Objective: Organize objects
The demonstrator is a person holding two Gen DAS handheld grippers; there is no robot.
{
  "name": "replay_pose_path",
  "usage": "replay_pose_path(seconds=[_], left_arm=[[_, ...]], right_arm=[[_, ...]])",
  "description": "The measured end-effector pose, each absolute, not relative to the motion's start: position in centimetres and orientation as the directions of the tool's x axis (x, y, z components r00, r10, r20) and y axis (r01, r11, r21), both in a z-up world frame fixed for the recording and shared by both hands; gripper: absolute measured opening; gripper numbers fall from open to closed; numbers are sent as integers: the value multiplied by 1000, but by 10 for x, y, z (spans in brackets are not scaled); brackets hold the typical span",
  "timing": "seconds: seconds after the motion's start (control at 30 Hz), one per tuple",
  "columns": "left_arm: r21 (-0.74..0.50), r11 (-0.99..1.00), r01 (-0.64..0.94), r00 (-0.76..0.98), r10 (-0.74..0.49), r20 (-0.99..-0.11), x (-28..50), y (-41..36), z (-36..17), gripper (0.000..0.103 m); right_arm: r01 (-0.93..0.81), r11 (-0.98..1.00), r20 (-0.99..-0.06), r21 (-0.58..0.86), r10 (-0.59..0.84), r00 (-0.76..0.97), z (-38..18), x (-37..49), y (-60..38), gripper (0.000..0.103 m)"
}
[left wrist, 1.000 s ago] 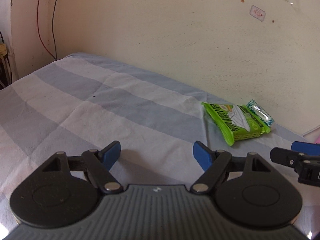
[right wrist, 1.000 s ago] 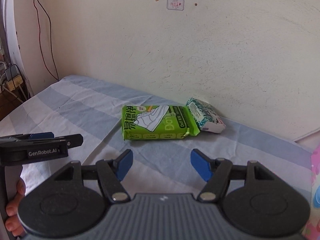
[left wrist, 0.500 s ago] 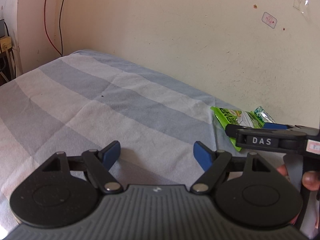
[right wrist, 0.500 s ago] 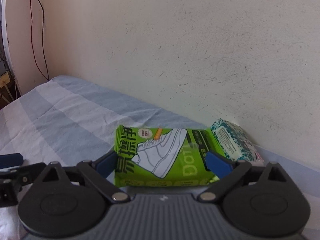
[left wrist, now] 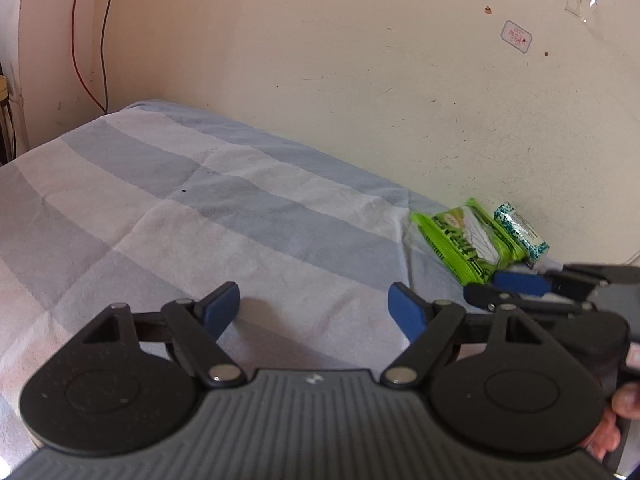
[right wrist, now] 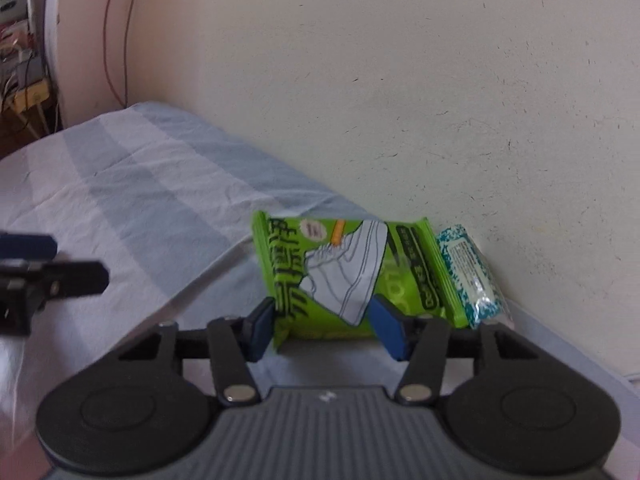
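Step in hand: the right gripper (right wrist: 322, 330) looks to be taking hold of the green wipes pack (right wrist: 344, 276), judged from the pads set on either side of its near end.
Right jaws: narrowed onto the pack, 1 blue pad at its near-left corner, the other over its near-right part; whether they already pinch or only bracket it I cannot tell.
Left jaws: the left gripper (left wrist: 314, 308) is spread wide with nothing between its pads, over bare striped cloth (left wrist: 200, 216), well left of the packs.
Where the things lie: the green wipes pack (left wrist: 466, 240) rests on the cloth at the far right, by the wall (right wrist: 400, 100); the teal tissue pack (right wrist: 466, 274) lies just beside its right end, apparently touching it.
Doing it well: close squarely across the pack's short width; soft film will likely crumple and slip from a corner-only bite, so seat the pads deeper before lifting.
Neighbour risk: the right pad sits near the teal pack; a skewed pull could drag it along.
Edges: the wall closes off the far side, so the lift should come up and toward the near side.
Open room: the wide free stretch of cloth is to the left and near.
Crossing: the left gripper (right wrist: 48, 276) sits at the left of that path; keep the 2 tools apart.
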State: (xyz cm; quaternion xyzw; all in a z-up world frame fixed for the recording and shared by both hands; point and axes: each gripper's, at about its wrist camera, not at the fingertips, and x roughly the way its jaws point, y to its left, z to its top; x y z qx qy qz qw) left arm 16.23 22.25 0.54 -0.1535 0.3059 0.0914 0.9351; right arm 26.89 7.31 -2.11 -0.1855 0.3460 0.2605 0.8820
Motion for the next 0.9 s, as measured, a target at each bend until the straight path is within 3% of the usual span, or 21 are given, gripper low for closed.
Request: replay_pose_path(seconds=[0.03,0.13,0.3,0.33,0.37,0.43,0.53,0.7,0.9], left_arm=[[-236,937,-257,799,69,-597,162,221,6,83],[-243,942,-232,810,49,-584,160,216,8,83],[-252,941,-226,815,41,-578,158,214,10,83],[-252,941,-225,816,41,-577,158,214,10,83],[-256,940,-226,816,40,-577,157,214,10,83],[-264,938,-224,816,32,-578,158,214,10,83],[-257,941,-219,812,30,-584,160,215,9,83],[-272,943,-192,818,1,-575,160,217,12,83],[-315,949,27,797,-211,-565,157,194,14,83]], right_arm=[[-577,801,-699,-162,320,640,-21,257,70,5],[-584,807,-699,-86,369,613,-16,233,56,5],[-448,858,-688,252,484,540,-8,245,33,10],[-423,858,-682,291,497,537,-10,247,31,13],[-412,859,-679,303,498,539,-12,247,30,23],[-406,871,-678,276,476,560,-15,247,36,30],[-412,872,-670,264,473,572,-18,249,42,9],[-439,876,-665,200,451,595,-13,218,22,6],[-502,858,-688,114,432,583,2,128,-43,7]])
